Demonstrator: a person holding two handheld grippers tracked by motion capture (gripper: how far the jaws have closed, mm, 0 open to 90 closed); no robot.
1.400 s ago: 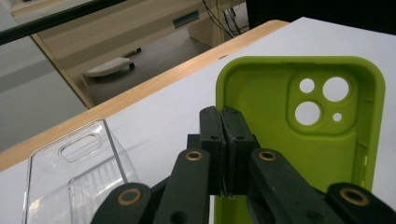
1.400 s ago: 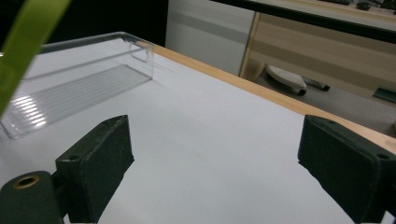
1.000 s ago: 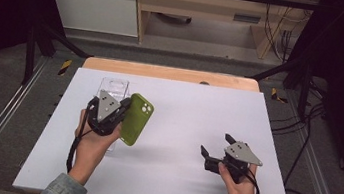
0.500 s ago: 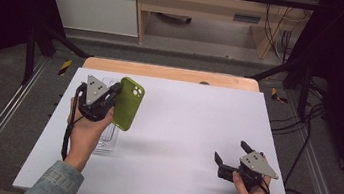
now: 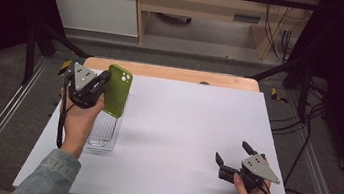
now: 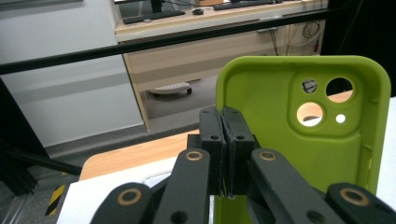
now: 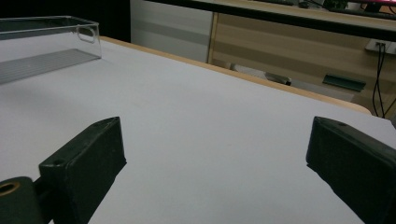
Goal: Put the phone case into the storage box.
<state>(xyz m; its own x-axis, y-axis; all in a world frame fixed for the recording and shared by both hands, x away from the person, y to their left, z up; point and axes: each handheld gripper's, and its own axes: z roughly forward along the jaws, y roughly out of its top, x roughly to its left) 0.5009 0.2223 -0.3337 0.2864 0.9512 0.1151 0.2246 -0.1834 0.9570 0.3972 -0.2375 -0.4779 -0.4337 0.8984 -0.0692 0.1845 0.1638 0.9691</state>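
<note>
One green phone case (image 5: pixel 118 91) pinched upright in the left gripper (image 5: pixel 102 81), one clear tray (image 5: pixel 104 131) below it, contents unclear, right gripper (image 5: pixel 233 155) spread wide, holding nothing, on the table (image 5: pixel 181 123).

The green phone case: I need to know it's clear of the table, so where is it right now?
In the high view the green phone case is at the table's far left, held up by the left gripper, which is shut on its edge, above the clear tray.

Wooden desk (image 5: pixel 207 3) behind table, grey floor (image 5: pixel 190 59), cables (image 5: pixel 274 35) far right, prob. dim room.
</note>
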